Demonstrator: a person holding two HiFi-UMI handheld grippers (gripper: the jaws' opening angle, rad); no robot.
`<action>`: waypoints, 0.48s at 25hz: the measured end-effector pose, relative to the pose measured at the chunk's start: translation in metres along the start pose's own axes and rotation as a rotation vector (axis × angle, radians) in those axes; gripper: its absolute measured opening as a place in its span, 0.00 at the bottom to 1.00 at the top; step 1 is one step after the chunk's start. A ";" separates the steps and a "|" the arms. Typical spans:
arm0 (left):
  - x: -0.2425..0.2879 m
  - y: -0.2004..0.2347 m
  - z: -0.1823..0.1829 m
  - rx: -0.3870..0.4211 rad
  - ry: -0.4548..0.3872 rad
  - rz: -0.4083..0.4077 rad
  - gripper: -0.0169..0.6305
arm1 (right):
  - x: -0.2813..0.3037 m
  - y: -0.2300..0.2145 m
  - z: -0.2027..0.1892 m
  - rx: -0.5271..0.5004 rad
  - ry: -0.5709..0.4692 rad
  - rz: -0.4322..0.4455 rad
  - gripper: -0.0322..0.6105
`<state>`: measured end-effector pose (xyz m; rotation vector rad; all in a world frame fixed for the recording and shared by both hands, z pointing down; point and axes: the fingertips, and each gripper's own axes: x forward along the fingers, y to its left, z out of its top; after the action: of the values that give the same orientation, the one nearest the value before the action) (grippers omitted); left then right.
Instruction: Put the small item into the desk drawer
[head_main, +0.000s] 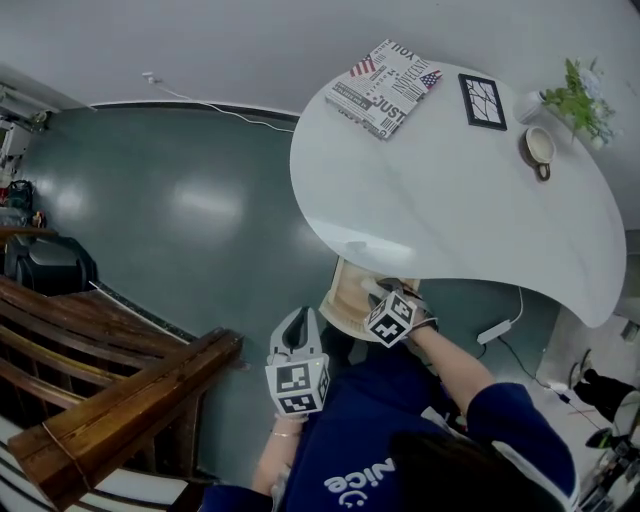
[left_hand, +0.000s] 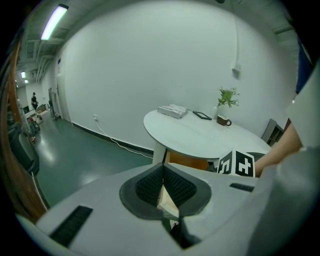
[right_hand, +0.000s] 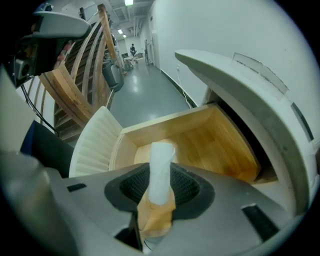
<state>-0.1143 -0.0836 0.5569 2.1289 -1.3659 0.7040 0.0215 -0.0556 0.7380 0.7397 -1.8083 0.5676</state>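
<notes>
My right gripper (right_hand: 160, 189) is shut on the small item (right_hand: 161, 167), a white roll with a tan wrap at its base, which stands up between the pads. It hangs just over the open wooden drawer (right_hand: 200, 145), whose white ribbed front (right_hand: 95, 145) is pulled out from under the table. In the head view the right gripper (head_main: 385, 296) is at the drawer (head_main: 350, 292) below the white table's near edge. My left gripper (head_main: 298, 330) is held back to the left, away from the drawer. Its dark pads (left_hand: 150, 186) meet, and nothing is clearly held between them.
The white oval table (head_main: 450, 200) carries a printed box (head_main: 385, 85), a black frame (head_main: 482, 100), a cup (head_main: 539, 148) and a plant (head_main: 580, 100). A wooden stair rail (head_main: 110, 400) runs at the left. A power strip (head_main: 497, 330) lies on the green floor.
</notes>
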 end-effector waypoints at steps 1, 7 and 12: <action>-0.001 0.001 -0.002 -0.006 0.003 0.011 0.03 | 0.003 0.000 -0.001 -0.010 0.007 0.006 0.26; -0.009 0.008 -0.016 -0.038 0.029 0.063 0.03 | 0.022 -0.002 -0.002 -0.055 0.035 0.027 0.26; -0.012 0.010 -0.022 -0.059 0.040 0.097 0.03 | 0.035 -0.002 -0.002 -0.076 0.057 0.039 0.26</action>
<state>-0.1309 -0.0649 0.5661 2.0031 -1.4587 0.7308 0.0156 -0.0633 0.7721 0.6320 -1.7848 0.5373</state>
